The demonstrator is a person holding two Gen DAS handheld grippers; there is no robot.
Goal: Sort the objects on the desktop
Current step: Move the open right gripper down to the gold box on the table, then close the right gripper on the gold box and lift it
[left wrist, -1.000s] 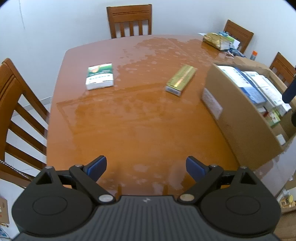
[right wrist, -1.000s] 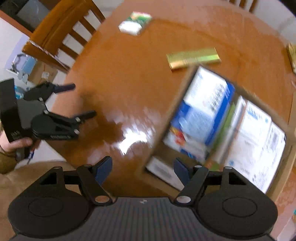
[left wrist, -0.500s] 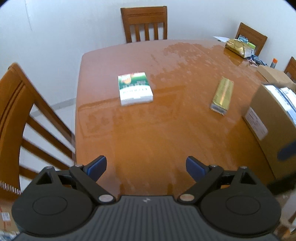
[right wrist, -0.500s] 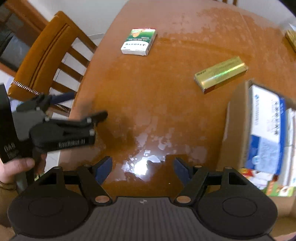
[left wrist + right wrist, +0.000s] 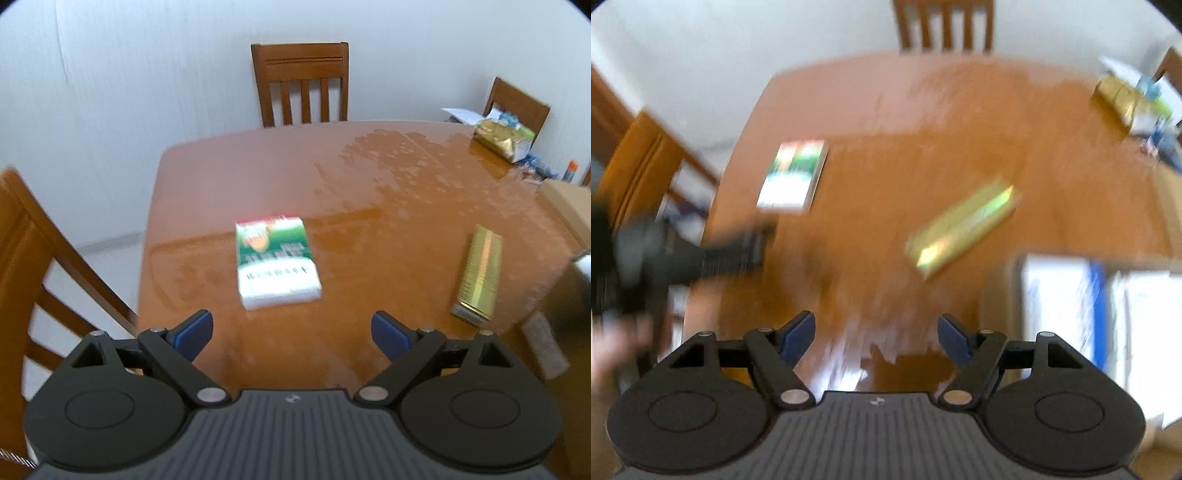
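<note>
Now: nothing held, both grippers above the worktop point(image 5: 369, 177), loose boxes not yet sorted.
Left gripper point(image 5: 291, 330): fingers spread wide, empty, bare wood between them.
Right gripper point(image 5: 876, 334): fingers apart, a bit narrower than the left pair, empty; this view is heavily smeared.
Green-and-white box point(image 5: 275, 264): flat on the worktop, dead ahead of the left fingers and just beyond their tips; long axis runs away from the gripper, so the fingers would straddle its short width.
Gold box point(image 5: 480, 275): flat, ahead-right of the left gripper, near the cardboard box point(image 5: 565, 291); in the right wrist view point(image 5: 964, 230) it lies diagonal, ahead and slightly right of the right fingers.
Cardboard box contents: blue-and-white packs point(image 5: 1067, 295), probably the sorting bin, too blurred to be sure.
Nearer hand: left for the green box, right for the gold one, as I judge it.
Key relation: green box centred between the left fingers' line of approach, apart from them, no contact.
Other: wooden chair point(image 5: 301, 85) at the far edge.
</note>
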